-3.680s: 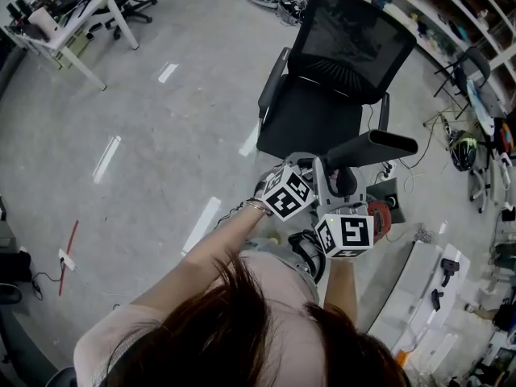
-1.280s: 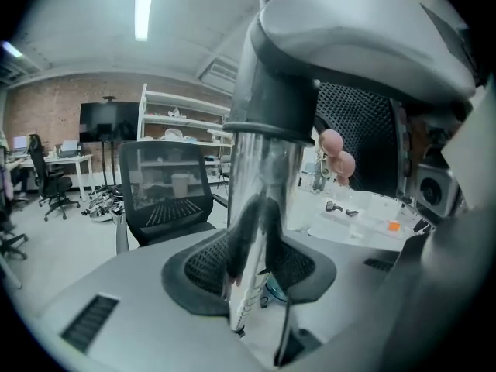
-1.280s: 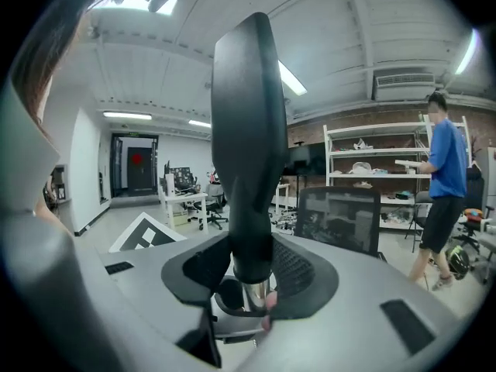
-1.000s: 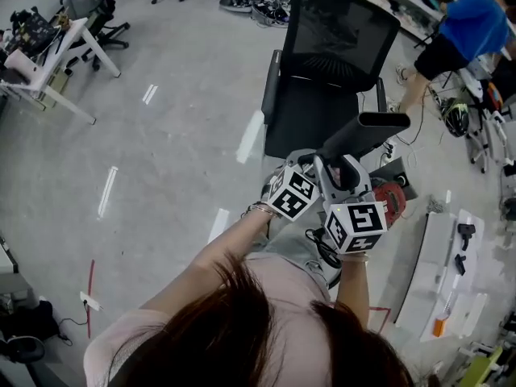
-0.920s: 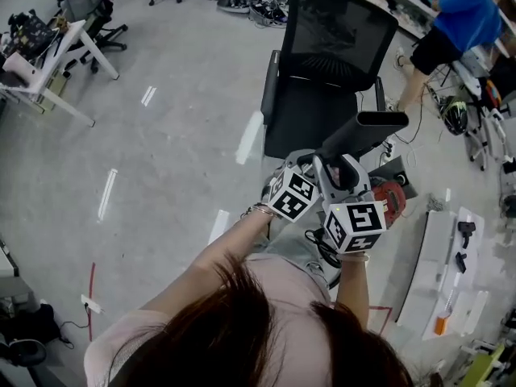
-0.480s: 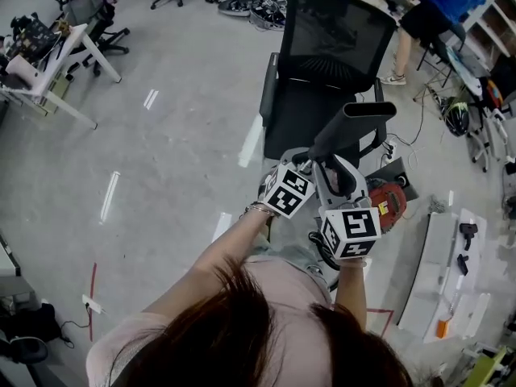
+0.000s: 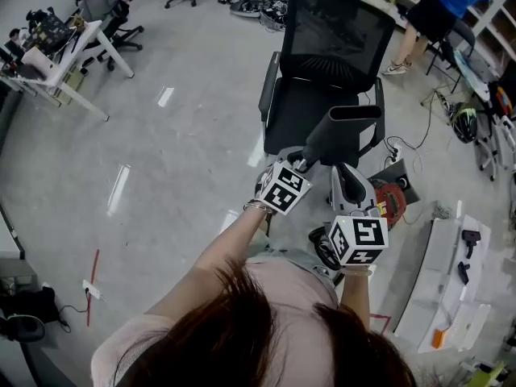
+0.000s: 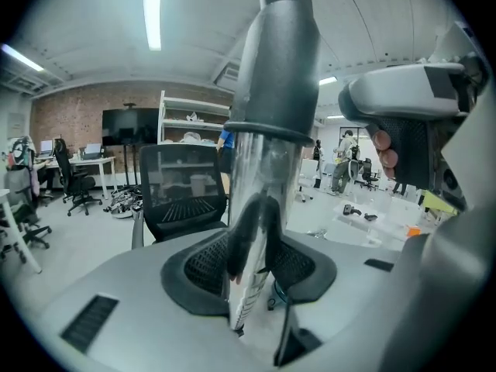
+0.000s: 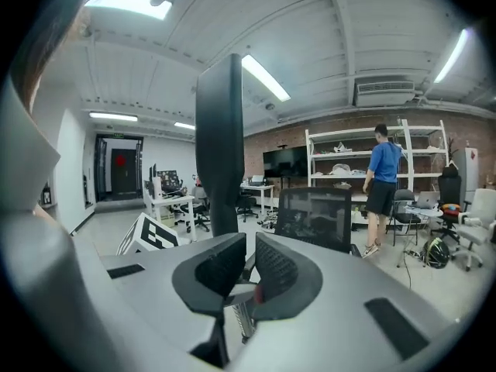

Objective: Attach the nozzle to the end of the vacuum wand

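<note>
A dark grey nozzle [image 7: 339,131] with a wide flat mouth stands up from my left gripper [image 7: 302,161]. In the left gripper view the nozzle [image 8: 275,91] has a clear lower tube, and the left gripper [image 8: 252,262] is shut on that tube. My right gripper [image 7: 343,172] is drawn back near the person's body, apart from the nozzle. In the right gripper view its jaws [image 9: 239,266] are closing to a narrow gap with nothing between them, and the nozzle [image 9: 219,146] rises ahead to the left. I cannot make out a vacuum wand.
A black mesh office chair [image 7: 322,79] stands just beyond the grippers. A red round device [image 7: 391,200] and cables lie on the floor to the right, beside a white board [image 7: 451,272] with tools. A person in blue [image 7: 439,2] stands by the far shelves. A white desk [image 7: 64,55] is at far left.
My right gripper has pulled back from the nozzle toward the person, and its jaws have narrowed. The left gripper and nozzle shifted slightly left. The person in blue walked toward the shelves.
</note>
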